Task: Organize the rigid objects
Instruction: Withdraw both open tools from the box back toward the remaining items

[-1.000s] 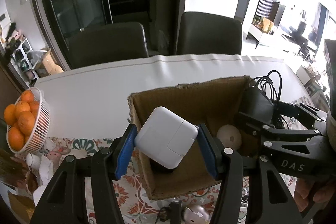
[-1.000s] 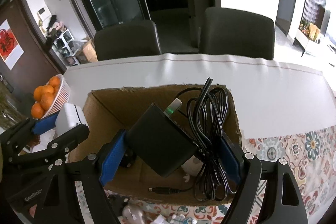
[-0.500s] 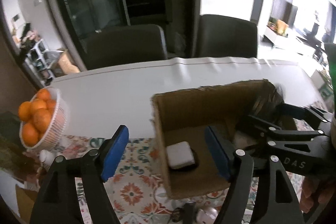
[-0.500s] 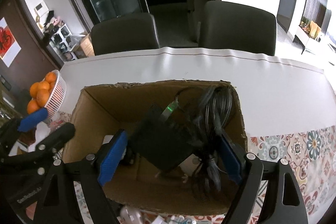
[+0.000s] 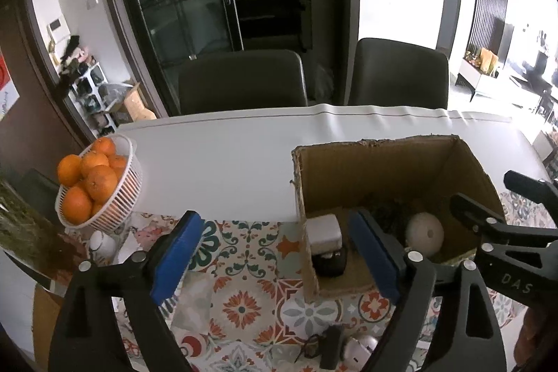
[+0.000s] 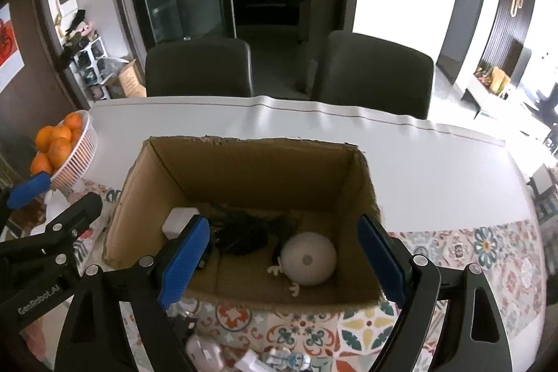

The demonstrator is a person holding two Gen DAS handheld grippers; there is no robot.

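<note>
In the cardboard box (image 6: 251, 176) we see a white charger (image 6: 178, 221) at the left wall, a black adapter with its tangled cable (image 6: 244, 230) mid-floor, and a round white gadget (image 6: 308, 262) toward the right. The box sits where the white table (image 5: 226, 156) meets the patterned cloth (image 5: 251, 285). Our left gripper (image 5: 275, 258) and right gripper (image 6: 282, 262) both gape wide, holding nothing. A basket of oranges (image 5: 94, 183) stands at the table's left edge.
</note>
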